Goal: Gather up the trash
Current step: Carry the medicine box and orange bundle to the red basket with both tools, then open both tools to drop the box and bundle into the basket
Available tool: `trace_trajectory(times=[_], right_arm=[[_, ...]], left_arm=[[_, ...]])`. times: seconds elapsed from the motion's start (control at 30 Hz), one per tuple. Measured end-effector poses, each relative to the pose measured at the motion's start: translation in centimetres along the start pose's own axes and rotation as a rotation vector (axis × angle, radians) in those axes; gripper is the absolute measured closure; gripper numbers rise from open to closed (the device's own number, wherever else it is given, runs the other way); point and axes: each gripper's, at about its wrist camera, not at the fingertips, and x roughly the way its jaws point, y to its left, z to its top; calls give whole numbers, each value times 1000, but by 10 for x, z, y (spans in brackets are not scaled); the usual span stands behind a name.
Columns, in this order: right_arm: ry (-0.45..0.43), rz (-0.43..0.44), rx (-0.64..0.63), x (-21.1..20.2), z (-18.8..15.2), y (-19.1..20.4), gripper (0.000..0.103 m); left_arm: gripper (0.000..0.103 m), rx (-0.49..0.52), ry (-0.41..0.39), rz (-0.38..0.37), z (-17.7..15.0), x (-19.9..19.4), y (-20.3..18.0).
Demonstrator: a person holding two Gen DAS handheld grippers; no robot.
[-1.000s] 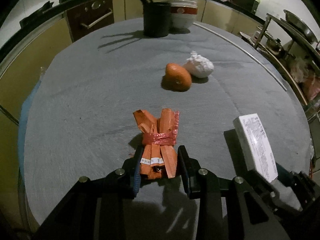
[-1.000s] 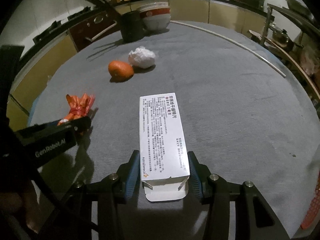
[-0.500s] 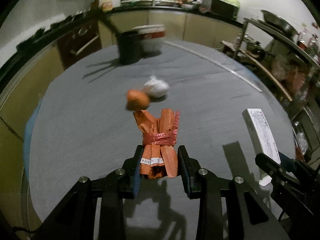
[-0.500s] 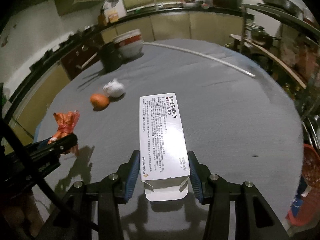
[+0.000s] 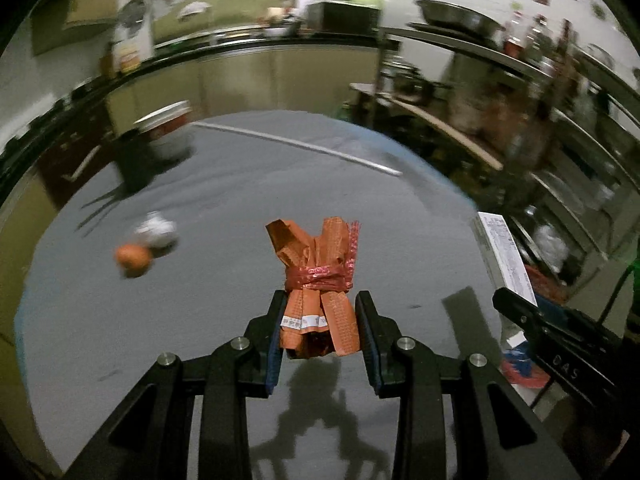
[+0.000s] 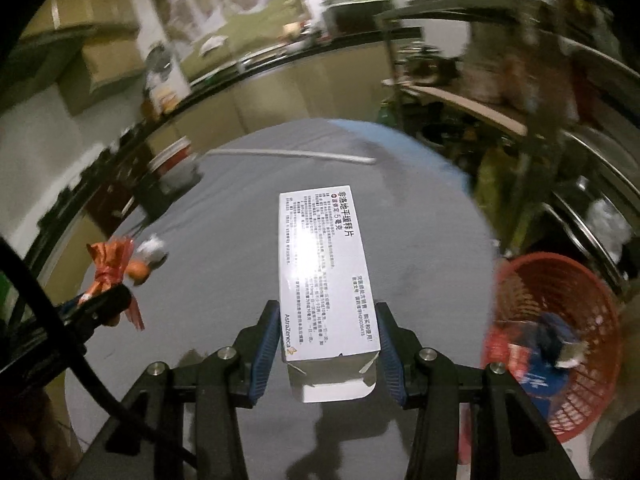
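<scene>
My left gripper (image 5: 319,322) is shut on a bundle of orange wrappers (image 5: 318,280) tied with red net, held above the grey round table (image 5: 224,312). My right gripper (image 6: 327,334) is shut on a white medicine box (image 6: 322,264), also lifted off the table. In the right wrist view the orange wrappers (image 6: 110,268) and the left gripper show at the left edge. An orange fruit (image 5: 133,258) and a crumpled white paper ball (image 5: 157,231) lie on the table at the left. A red mesh trash basket (image 6: 556,332) with some trash inside stands beside the table at the right.
A dark utensil pot (image 5: 134,160) and a stack of bowls (image 5: 166,126) stand at the table's far edge. A white rod (image 5: 304,146) lies across the far side. Metal shelves with pans (image 5: 520,92) rise on the right, cabinets along the back.
Both grippers have lifted and swung to the right with their loads. The fruit and paper ball have slid to the left of view, and the red basket has come into the right wrist view.
</scene>
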Motion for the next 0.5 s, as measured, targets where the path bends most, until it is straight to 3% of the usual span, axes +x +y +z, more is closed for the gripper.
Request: trace_trajectory(times=[0.23,0.5], right_arm=[[-36,-123,124,-28,-10,-105,54],[25,-262,234,-35,-50,-203,54]], left_arm=[[68,130,25,-137,18,25,-103],[68,290,82,-282,9,58,-212]])
